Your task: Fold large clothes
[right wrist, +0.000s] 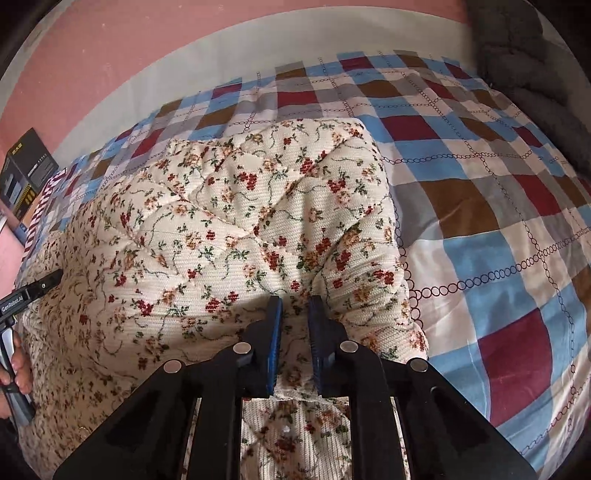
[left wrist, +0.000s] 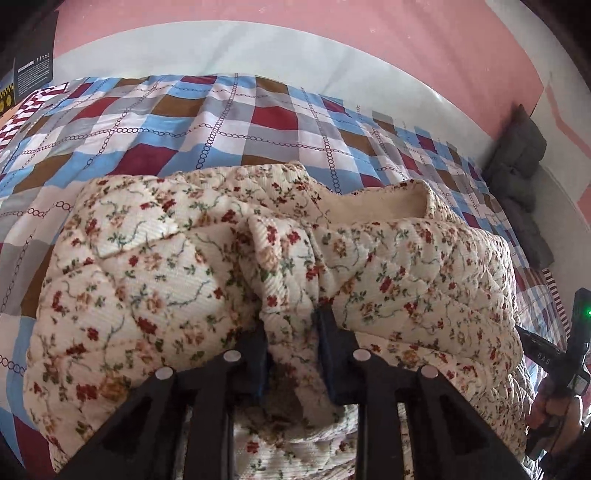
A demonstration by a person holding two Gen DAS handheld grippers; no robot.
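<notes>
A cream quilted jacket with small red flowers [left wrist: 166, 266] lies bunched on a checked bedspread [left wrist: 221, 122]. My left gripper [left wrist: 291, 332] is at its near edge, with a thick fold of the fabric pinched between the blue pads. In the right wrist view the same jacket [right wrist: 240, 206] shows as a padded, folded-over panel. My right gripper [right wrist: 295, 314] is shut on the jacket's near hem, its pads almost together with the cloth between them. Each view catches the other tool at its edge, held by a hand [left wrist: 554, 410].
The bedspread [right wrist: 498, 221] stretches out to the right of the jacket. Dark grey cushions [left wrist: 517, 166] [right wrist: 517, 55] sit at the far right corner. A black box [right wrist: 26, 173] stands at the left end. A pink wall [left wrist: 332, 22] runs behind the bed.
</notes>
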